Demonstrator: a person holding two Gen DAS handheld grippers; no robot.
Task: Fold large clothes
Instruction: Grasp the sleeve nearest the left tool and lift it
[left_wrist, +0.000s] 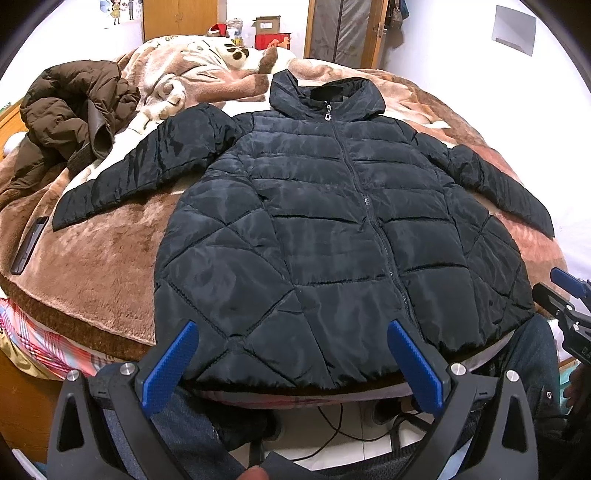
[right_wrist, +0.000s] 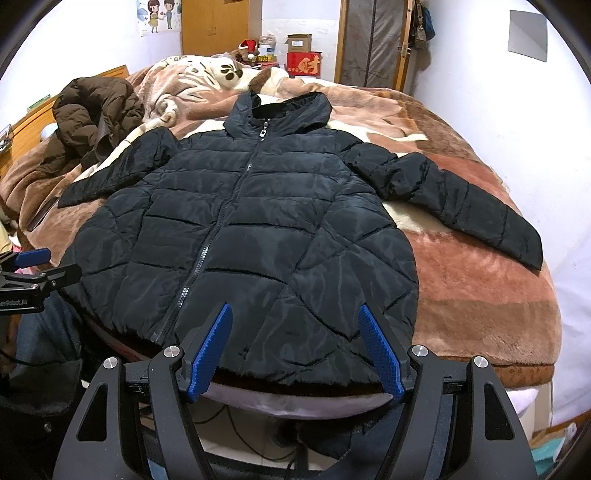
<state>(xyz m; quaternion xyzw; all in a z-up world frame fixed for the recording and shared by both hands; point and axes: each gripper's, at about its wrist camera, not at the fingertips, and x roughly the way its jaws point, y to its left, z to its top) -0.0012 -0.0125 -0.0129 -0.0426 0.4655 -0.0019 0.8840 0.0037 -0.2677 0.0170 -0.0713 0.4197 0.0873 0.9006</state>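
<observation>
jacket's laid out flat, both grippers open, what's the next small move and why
Probably bring the left gripper forward to the left sleeve and pinch its cuff, ready to fold it across the front. The black jacket lies flat, zipped, face up on the blanket, with both sleeves spread wide. Both grippers hang open at the hem, holding nothing, so a sleeve fold looks like the natural start.

Red box (right_wrist: 308, 63) w/ gold char "财"; left gripper (right_wrist: 26, 284) body reads partly "…enRobot.AI".

Black jacket (left_wrist: 314, 229) spread flat mid-frame on a blanket (left_wrist: 110, 266); left gripper (left_wrist: 291, 332), jaws apart, at its hem.
</observation>
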